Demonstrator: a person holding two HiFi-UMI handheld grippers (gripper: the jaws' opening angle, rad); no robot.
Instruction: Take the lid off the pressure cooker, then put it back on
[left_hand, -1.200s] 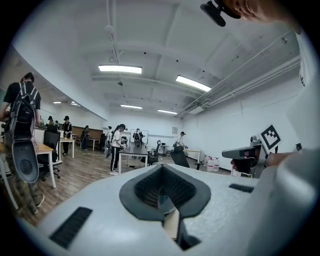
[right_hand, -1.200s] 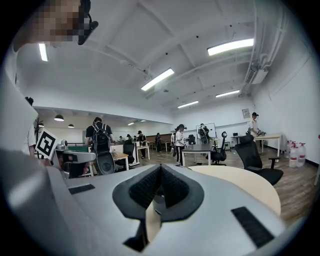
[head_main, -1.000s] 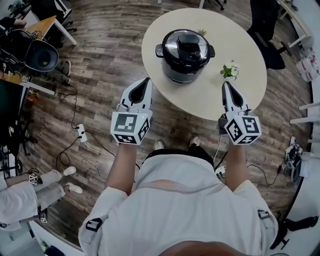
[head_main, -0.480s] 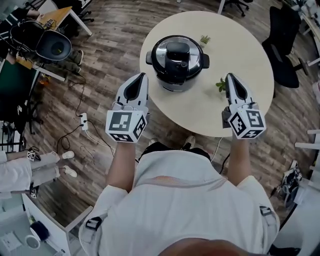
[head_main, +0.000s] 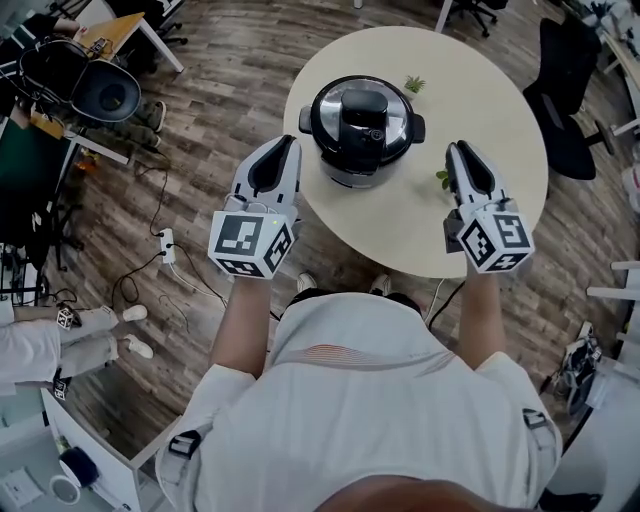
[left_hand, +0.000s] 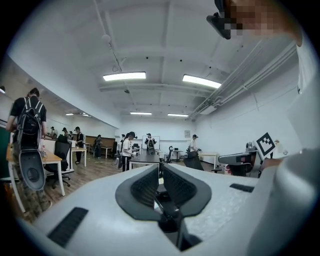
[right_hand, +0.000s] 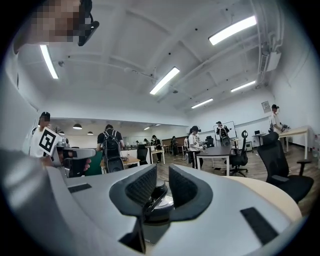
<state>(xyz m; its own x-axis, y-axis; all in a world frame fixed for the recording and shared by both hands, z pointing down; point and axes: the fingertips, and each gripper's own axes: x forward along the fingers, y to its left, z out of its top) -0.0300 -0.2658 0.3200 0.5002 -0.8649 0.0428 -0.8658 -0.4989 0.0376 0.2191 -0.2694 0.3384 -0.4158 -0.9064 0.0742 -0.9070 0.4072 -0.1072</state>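
Note:
The pressure cooker (head_main: 350, 165) stands on a round beige table (head_main: 500, 120), its shiny black lid (head_main: 340, 130) with a black handle (head_main: 364, 103) in place. My left gripper (head_main: 290, 143) is level at the cooker's left, just off the table's edge, its jaws together and empty (left_hand: 161, 166). My right gripper (head_main: 453, 148) hovers over the table at the cooker's right, apart from it. Its jaws (right_hand: 162, 167) are opening with a narrow gap and nothing between them. The cooker (right_hand: 161, 195) shows through that gap.
Two small potted plants sit on the table, one (head_main: 414, 84) behind the cooker, one (head_main: 442, 177) just beside my right gripper. A black office chair (head_main: 565, 110) stands at the right. Cables and a power strip (head_main: 167, 245) lie on the wooden floor at the left, near a seated person (head_main: 40, 345).
Both grippers have moved forward and now flank the cooker. The right one has gone from the table's front edge to over the table.

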